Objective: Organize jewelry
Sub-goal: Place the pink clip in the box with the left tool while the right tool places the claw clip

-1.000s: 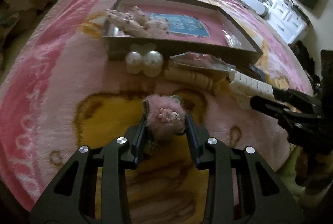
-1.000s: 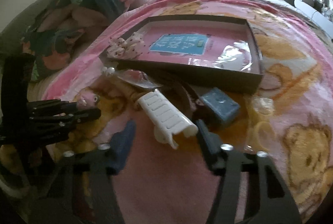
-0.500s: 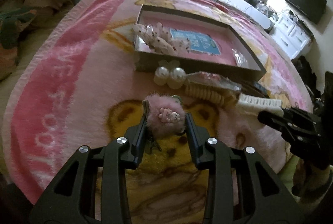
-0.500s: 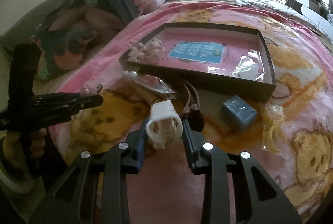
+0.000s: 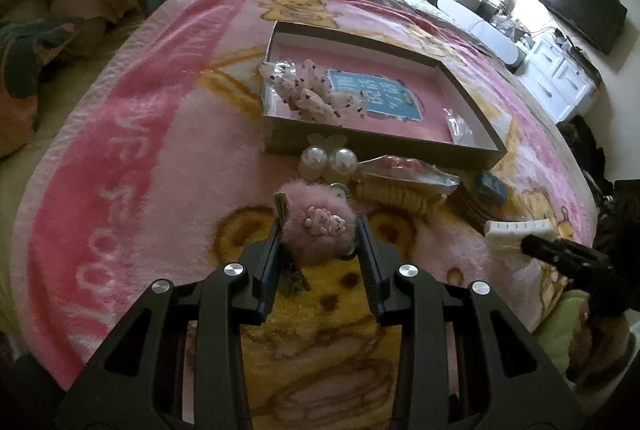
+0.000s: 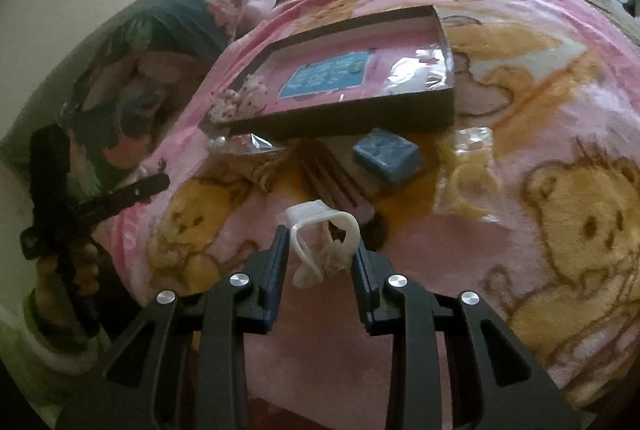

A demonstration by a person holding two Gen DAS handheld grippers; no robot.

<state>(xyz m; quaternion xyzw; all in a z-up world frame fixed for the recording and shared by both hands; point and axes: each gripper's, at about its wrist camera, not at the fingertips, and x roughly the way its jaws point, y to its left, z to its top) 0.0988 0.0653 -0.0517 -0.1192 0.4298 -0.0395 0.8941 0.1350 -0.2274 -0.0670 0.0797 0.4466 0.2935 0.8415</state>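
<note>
- Between my left tongs sits a fluffy pink hair clip, pinched from both sides and held clear of the blanket, I judge so it can travel to the box.
- Ahead of those tongs lies the open box, with spotted white pieces already gathered in its near-left corner, which suggests it is the collecting place.
- Just short of the box, a pearl pair and a coiled beige band wait on the blanket.
- Between my right tongs is a white claw clip; the jaws are closing on it, pads pressing its sides.
- Beyond the right tongs lie a blue block and dark sticks, unsorted.
</note>
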